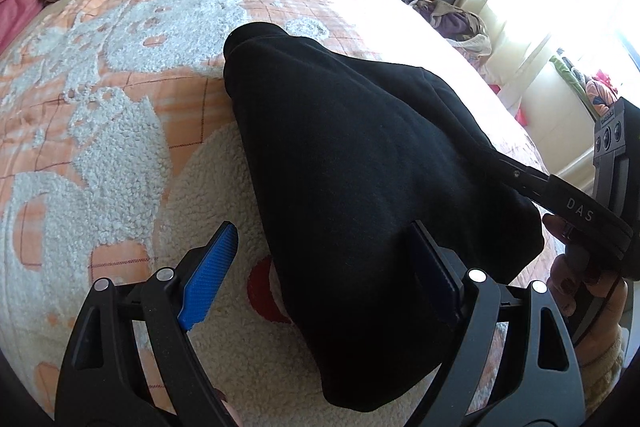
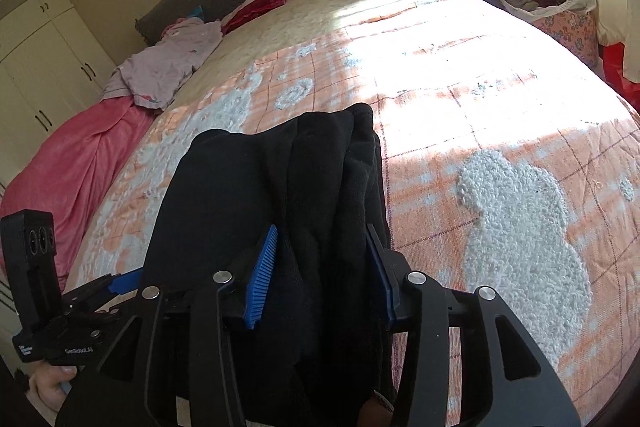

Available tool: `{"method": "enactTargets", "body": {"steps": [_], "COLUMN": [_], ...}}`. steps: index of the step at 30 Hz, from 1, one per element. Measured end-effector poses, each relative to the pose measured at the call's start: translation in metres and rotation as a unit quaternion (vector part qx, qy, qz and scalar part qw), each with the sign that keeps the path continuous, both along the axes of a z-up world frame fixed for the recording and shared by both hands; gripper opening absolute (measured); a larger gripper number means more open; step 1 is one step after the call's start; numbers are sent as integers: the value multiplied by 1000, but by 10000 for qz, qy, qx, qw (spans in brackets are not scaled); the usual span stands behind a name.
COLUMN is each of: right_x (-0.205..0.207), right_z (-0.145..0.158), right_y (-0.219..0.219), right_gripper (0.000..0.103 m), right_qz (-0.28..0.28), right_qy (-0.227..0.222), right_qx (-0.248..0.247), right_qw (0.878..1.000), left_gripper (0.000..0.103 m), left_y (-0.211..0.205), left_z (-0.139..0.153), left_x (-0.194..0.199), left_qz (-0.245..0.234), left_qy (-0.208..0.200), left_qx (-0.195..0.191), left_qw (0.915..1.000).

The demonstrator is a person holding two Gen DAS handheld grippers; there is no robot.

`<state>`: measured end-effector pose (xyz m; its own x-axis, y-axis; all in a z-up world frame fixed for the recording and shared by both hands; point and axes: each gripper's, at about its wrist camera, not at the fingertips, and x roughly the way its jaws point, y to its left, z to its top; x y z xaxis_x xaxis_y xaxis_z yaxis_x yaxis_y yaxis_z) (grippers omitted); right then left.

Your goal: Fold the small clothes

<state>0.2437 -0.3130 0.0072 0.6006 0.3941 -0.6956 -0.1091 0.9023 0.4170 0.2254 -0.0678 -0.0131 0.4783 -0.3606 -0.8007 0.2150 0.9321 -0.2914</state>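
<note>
Black garment [image 1: 360,163] lies on the bed [image 1: 120,75], on the orange-and-white fleece blanket [image 2: 500,131], already folded into a long narrow stack with several layers showing along its right edge.

Left hand-held gripper [image 1: 324,279]: jaws wide apart, nothing held. Blue left pad hangs over bare blanket, right pad sits over the garment's near end; can't tell if it touches.

Right hand-held gripper [image 2: 320,271]: jaws partly apart, straddling the layered edge of the garment. Cloth is between the pads, but there's a gap on the left pad side, so I read it as not clamped.

Handling, my read: thick soft knit or fleece, light, zero stiffness, not slippery against the ribbed pads, not fragile. Layers will slide apart and sag if only the top one is pinched. Grab the full stack at a folded edge or corner, one hand-held gripper per corner, pads deep enough to catch every layer. Fuzzy blanket will drag on it, so lift rather than slide.
</note>
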Motion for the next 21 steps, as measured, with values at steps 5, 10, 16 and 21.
{"method": "enactTargets", "body": {"steps": [5, 10, 16, 21], "right_x": [-16, -30, -42, -45], "right_z": [4, 3, -4, -9], "right_y": [-1, -4, -7, -5], "right_gripper": [50, 56, 56, 27], "right_qz": [92, 160, 123, 91], "right_qy": [-33, 8, 52, 53], "right_qx": [-31, 65, 240, 307], "right_qw": [9999, 9999, 9996, 9995], "left_gripper": [78, 78, 78, 78], "left_y": [-2, -5, -6, -5], "left_z": [3, 4, 4, 4], "left_x": [-5, -10, -21, -28], "left_qz": [-65, -117, -147, -121], "left_qy": [-37, -45, -39, -12], "left_qx": [56, 115, 130, 98], "left_qw": [10000, 9999, 9998, 9999]}}
